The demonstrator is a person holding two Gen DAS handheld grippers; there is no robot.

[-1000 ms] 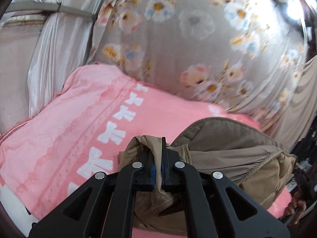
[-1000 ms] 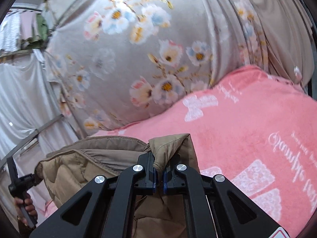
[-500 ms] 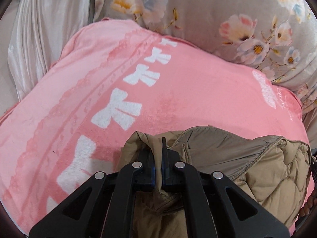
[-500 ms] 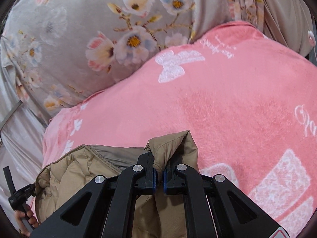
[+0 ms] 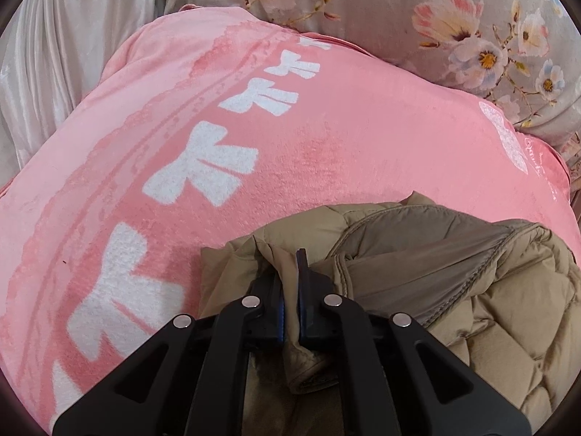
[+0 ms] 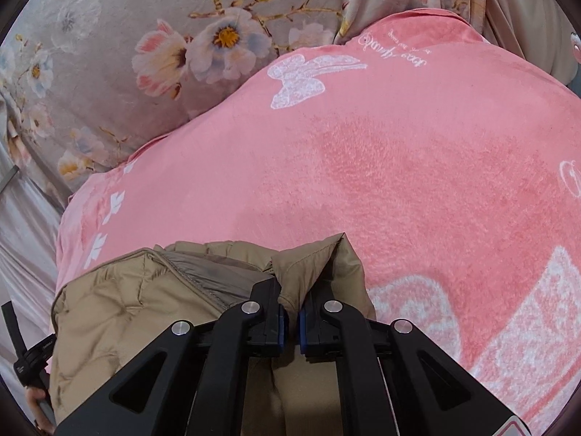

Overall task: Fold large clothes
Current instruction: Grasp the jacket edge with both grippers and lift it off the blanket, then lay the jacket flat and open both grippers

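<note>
Left gripper (image 5: pixel 290 283), black plastic two-finger tongs with blue pads, is nearly closed, pinching a fold of the tan quilted puffer jacket (image 5: pixel 490 312) between the pads. Right gripper (image 6: pixel 290 309), same black build, is likewise pinched down to a narrow gap on another fold of the jacket (image 6: pixel 120 309), fabric bunched up and poking past the fingertips in a soft peak. Jacket is padded nylon, diamond-stitched on the outer shell, with a smoother grey-brown lining panel and a stitched seam edge showing near both grippers. It hangs between the two grippers, in front of the pink fleece blanket (image 5: pixel 326 138); whether it touches the blanket I cannot tell. Blanket is fuzzy, plush pile, printed with white bow shapes (image 5: pixel 203 167) in a row along a lace-pattern border, plus a white butterfly-like bow and script lettering in the right wrist view (image 6: pixel 308 76). Beyond the blanket lies a grey floral sheet (image 6: pixel 145 36), smooth fabric with pink, white and blue flowers with yellow centres. Shiny white satin-like curtain cloth (image 5: pixel 54 54) with vertical folds sits at the left edge of the left wrist view. Part of a hand (image 6: pixel 36 399) on a black handle shows at the lower left of the right wrist view.
</note>
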